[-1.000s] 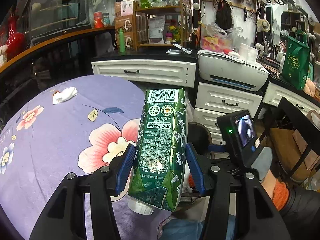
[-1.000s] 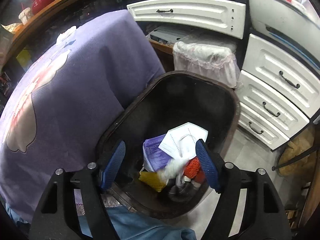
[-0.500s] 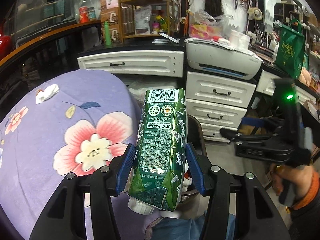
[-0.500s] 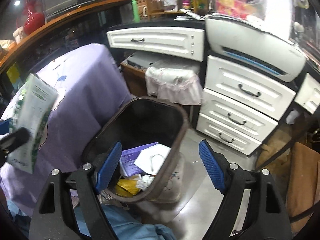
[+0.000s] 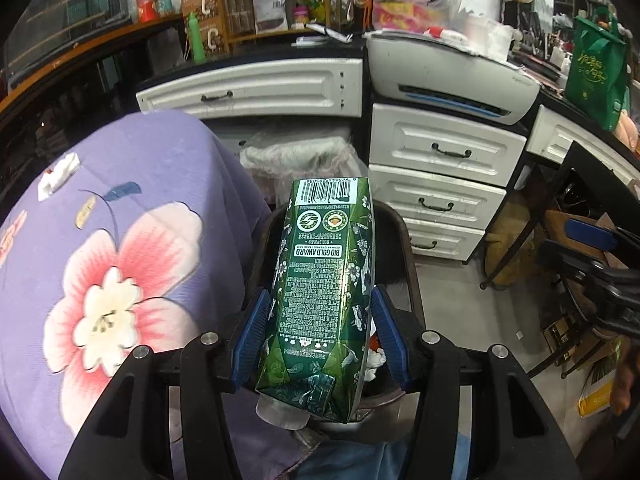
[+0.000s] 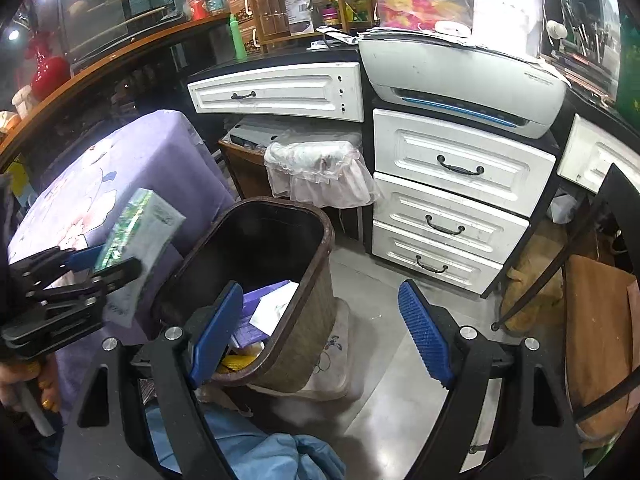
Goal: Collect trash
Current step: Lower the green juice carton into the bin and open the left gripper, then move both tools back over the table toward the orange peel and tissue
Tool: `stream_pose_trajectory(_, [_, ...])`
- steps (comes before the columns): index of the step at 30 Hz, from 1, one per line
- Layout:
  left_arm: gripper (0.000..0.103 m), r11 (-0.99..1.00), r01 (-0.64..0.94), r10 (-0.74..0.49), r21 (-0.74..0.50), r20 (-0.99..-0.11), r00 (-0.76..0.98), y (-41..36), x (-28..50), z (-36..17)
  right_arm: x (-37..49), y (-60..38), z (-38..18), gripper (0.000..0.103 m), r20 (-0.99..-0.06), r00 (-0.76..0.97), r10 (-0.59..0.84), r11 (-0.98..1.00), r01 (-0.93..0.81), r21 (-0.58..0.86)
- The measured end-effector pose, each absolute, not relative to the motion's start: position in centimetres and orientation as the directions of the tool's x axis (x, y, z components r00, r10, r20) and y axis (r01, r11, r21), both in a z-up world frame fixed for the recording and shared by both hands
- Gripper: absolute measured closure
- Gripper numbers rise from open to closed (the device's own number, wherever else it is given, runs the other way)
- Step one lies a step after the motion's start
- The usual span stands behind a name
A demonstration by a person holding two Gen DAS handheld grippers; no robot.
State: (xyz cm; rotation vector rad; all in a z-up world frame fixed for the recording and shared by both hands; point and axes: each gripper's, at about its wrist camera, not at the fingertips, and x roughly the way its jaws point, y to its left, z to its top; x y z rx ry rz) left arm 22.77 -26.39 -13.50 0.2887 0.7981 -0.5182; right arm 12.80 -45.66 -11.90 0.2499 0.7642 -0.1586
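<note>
The left claw (image 5: 320,336) is clamped on a green carton (image 5: 324,288), its blue pads pressing the two side faces low on the body. The carton's long axis runs straight out ahead of the claw, barcode end farthest away, capped end nearest and lowest. It hangs just above the near rim of the brown trash bin (image 6: 280,248), which sits below and ahead of the claw, beside the purple-clothed counter (image 5: 120,240). The right claw (image 6: 320,332) stands wide apart, nothing between its pads, off to the bin's right over bare floor. Likely risk: released here, the long carton could strike the rim and tip onto the floor.
</note>
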Motion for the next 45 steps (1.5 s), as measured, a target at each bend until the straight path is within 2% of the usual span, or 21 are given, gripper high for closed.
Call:
stream_pose_trajectory(7, [0.05, 0.849, 0.524, -0.291, 0.07, -0.765, 0.574, -27.6, 23.7, -14.7, 12.4, -45.7, -12.2, 0.023, -0.704, 0.709, -0.045, 0.954, 0.24, 0.181])
stream_pose_trajectory(10, [0.038, 0.849, 0.525, -0.29, 0.067, -0.77, 0.568, -27.8, 23.7, -14.9, 12.2, -45.9, -12.1, 0.023, -0.704, 0.709, -0.04, 0.95, 0.245, 0.193])
stream_pose_trajectory(12, [0.024, 0.839, 0.541, -0.315, 0.05, -0.767, 0.559, -28.1, 23.5, -14.7, 12.1, -46.0, -12.1, 0.023, -0.703, 0.71, -0.041, 0.949, 0.247, 0.194])
stream_pose_trajectory(15, [0.013, 0.834, 0.546, -0.311, 0.082, -0.748, 0.587, -28.5, 22.8, -14.6, 12.0, -46.1, -11.9, 0.023, -0.701, 0.712, -0.044, 0.949, 0.249, 0.193])
stream_pose_trajectory(18, [0.012, 0.829, 0.549, -0.302, 0.108, -0.74, 0.601, -28.6, 22.3, -14.3, 11.9, -46.2, -11.8, 0.023, -0.698, 0.714, -0.049, 0.948, 0.253, 0.192])
stream_pose_trajectory(24, [0.012, 0.822, 0.563, -0.343, 0.083, -0.716, 0.608, -27.8, 21.1, -12.6, 12.0, -46.3, -11.8, 0.023, -0.697, 0.716, -0.039, 0.943, 0.257, 0.211])
stream_pose_trajectory(27, [0.01, 0.816, 0.574, -0.371, 0.077, -0.69, 0.621, -27.0, 20.0, -11.1, 12.3, -45.9, -11.7, 0.018, -0.699, 0.715, -0.017, 0.942, 0.246, 0.229])
stream_pose_trajectory(32, [0.006, 0.811, 0.576, -0.388, 0.106, -0.641, 0.663, -25.1, 19.2, -8.3, 13.4, -43.9, -10.8, 0.018, -0.69, 0.724, 0.017, 0.956, 0.191, 0.224])
stream_pose_trajectory(36, [0.006, 0.826, 0.537, -0.342, 0.174, -0.603, 0.721, -22.3, 19.8, -6.7, 15.1, -41.7, -9.9, 0.017, -0.678, 0.731, 0.076, 0.965, 0.118, 0.235])
stream_pose_trajectory(45, [0.006, 0.883, 0.389, -0.175, 0.262, -0.585, 0.792, -13.8, 24.3, -4.9, 19.9, -33.8, -7.0, 0.014, -0.648, 0.734, 0.206, 0.975, -0.101, 0.196])
